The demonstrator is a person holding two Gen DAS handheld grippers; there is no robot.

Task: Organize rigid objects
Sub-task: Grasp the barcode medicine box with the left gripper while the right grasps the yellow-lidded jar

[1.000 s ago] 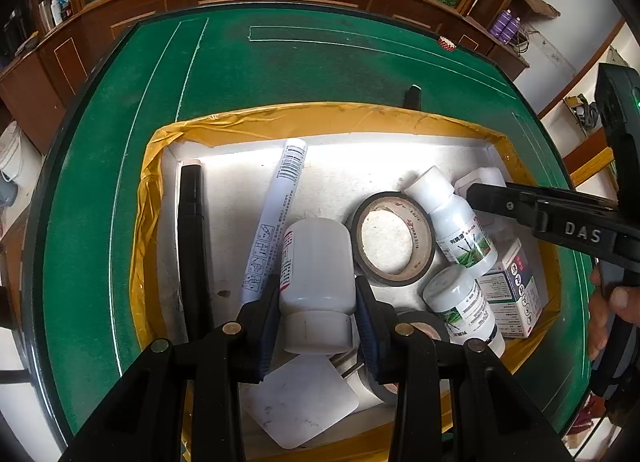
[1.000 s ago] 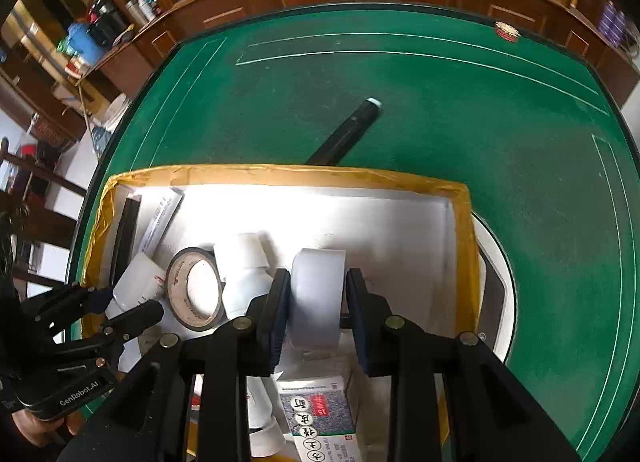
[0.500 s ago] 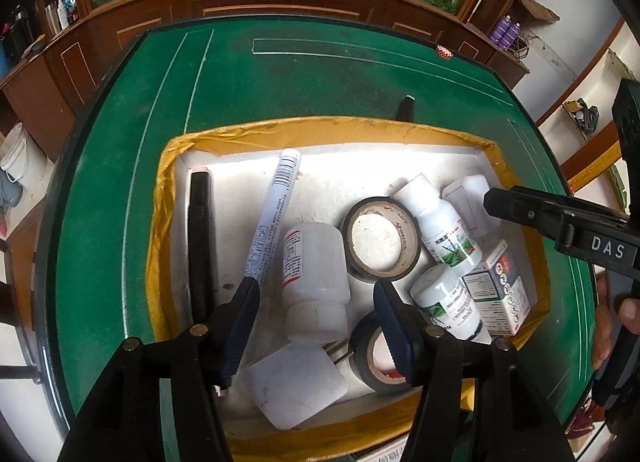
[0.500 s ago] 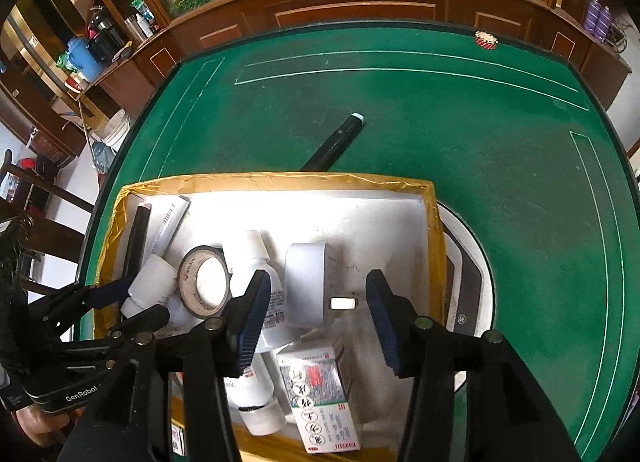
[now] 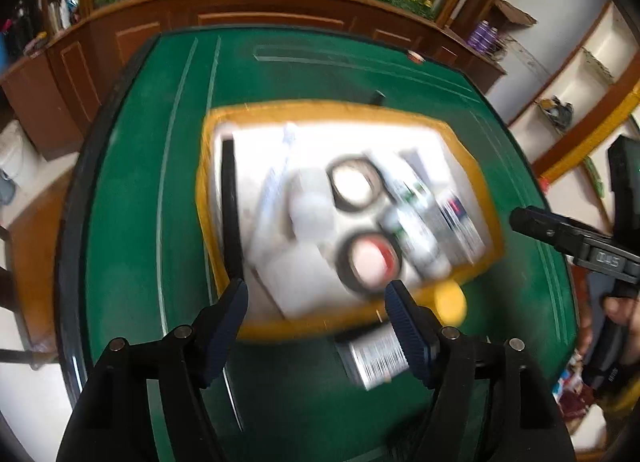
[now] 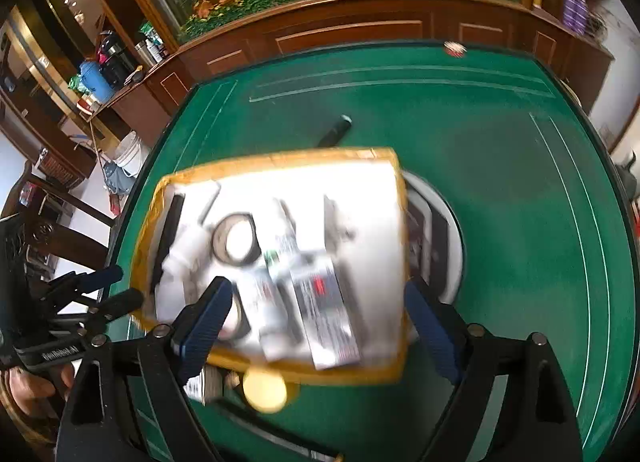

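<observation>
A yellow-taped box (image 5: pixel 280 324) (image 6: pixel 280 160) on the green table holds blurred white bottles (image 5: pixel 310 202), tape rolls (image 5: pixel 370 260) (image 6: pixel 236 238), a white tube, a black bar (image 5: pixel 229 202) and a printed carton (image 6: pixel 326 310). My left gripper (image 5: pixel 316 304) hangs above the box's near edge, jaws opening, nothing between them. My right gripper (image 6: pixel 316 308) hovers over the box's near half, jaws opening wide and empty. Outside the box near its front lie a yellow round object (image 5: pixel 450 304) (image 6: pixel 266 388) and a barcoded box (image 5: pixel 374 356).
A black marker (image 6: pixel 334 130) lies on the felt beyond the box. A white round plate (image 6: pixel 452 238) sits to the box's right. Wooden cabinets ring the table's far side. A hand (image 6: pixel 24 386) holds the left gripper's handle.
Both grippers let go of their white items, which now lie in the box. Both have opened and pulled back and up, so the box looks smaller and blurred.
</observation>
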